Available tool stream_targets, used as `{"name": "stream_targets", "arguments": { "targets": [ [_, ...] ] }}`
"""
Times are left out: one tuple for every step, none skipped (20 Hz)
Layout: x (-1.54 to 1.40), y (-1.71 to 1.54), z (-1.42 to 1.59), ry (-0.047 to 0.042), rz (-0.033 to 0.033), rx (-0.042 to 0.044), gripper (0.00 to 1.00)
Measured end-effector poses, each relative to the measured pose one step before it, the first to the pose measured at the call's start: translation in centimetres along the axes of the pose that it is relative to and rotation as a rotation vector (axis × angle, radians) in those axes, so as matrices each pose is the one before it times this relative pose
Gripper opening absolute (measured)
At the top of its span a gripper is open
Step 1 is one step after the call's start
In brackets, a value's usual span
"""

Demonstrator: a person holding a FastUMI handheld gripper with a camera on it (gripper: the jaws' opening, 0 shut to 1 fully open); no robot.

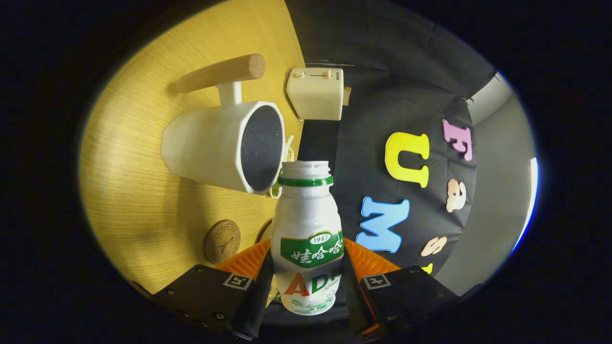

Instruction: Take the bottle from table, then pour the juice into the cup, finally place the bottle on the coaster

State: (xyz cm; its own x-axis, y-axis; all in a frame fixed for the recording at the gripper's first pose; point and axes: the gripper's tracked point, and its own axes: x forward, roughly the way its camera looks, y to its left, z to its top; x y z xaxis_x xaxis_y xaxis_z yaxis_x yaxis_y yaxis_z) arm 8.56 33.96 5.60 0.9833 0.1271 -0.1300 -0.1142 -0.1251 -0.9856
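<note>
My gripper (306, 286) is shut on a white plastic bottle (308, 229) with a green label and a green neck ring; its cap is off. The view is rolled on its side, so the bottle lies roughly level over the wooden table (138, 200). Its open mouth sits right by the rim of the white cup (210, 143), which has a dark inside and a wooden handle (222, 74). I see no stream of juice. The round brown coaster (222, 241) lies on the table beside the cup's base, close to my left finger (256, 291).
A cream toaster (316, 93) stands at the table's edge beyond the cup. A small green and white thing (287, 157) peeks out behind the cup's rim. The booth's black cloth wall (382, 95) hangs behind the table.
</note>
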Motion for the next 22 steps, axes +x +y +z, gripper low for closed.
{"name": "stream_targets", "arguments": {
  "targets": [
    [0.102, 0.327, -0.08, -0.00133, 0.01336, 0.02852, 0.69],
    [0.058, 0.213, -0.018, -0.00062, 0.00959, 0.02618, 0.69],
    [-0.012, 0.207, 0.005, -0.00205, 0.00682, 0.01913, 0.69],
    [-0.013, 0.181, -0.027, 0.00066, 0.00706, 0.00989, 0.69],
    [0.026, 0.24, -0.169, 0.00317, 0.00494, 0.00681, 0.69],
    [0.068, 0.244, 0.02, 0.00114, 0.00805, 0.00534, 0.69],
    [0.077, 0.222, -0.041, -0.00021, 0.00704, 0.00856, 0.69],
    [0.034, 0.144, 0.004, -0.00108, 0.00552, 0.01089, 0.69],
    [-0.104, 0.059, -0.048, -0.00334, 0.00141, 0.01669, 0.69],
    [0.008, 0.04, 0.041, -0.00304, 0.00273, 0.02111, 0.69],
    [0.053, 0.144, -0.043, -0.0033, 0.00334, 0.02323, 0.69],
    [0.042, 0.097, -0.039, -0.00135, 0.00254, 0.02469, 0.69],
    [0.102, 0.107, -0.102, -0.00221, 0.00257, 0.02315, 0.69],
    [-0.017, 0.095, -0.142, 0.00042, 0.00086, 0.02216, 0.69],
    [0.087, -0.004, -0.189, -0.00076, -0.00345, 0.02261, 0.69],
    [0.101, -0.069, -0.143, -0.00116, -0.00346, 0.02695, 0.69],
    [0.051, 0.042, -0.234, -0.00097, -0.00063, 0.03031, 0.69],
    [0.064, 0.008, -0.081, -0.00119, 0.00011, 0.03359, 0.69],
    [-0.022, -0.042, -0.246, -0.00247, -0.00045, 0.03386, 0.69],
    [0.065, -0.032, -0.054, -0.00233, -0.00084, 0.03213, 0.69],
    [0.109, 0.026, -0.03, -0.00273, 0.00028, 0.02835, 0.69],
    [0.041, -0.076, -0.107, -0.00208, -0.00312, 0.02581, 0.69]
  ]
}}
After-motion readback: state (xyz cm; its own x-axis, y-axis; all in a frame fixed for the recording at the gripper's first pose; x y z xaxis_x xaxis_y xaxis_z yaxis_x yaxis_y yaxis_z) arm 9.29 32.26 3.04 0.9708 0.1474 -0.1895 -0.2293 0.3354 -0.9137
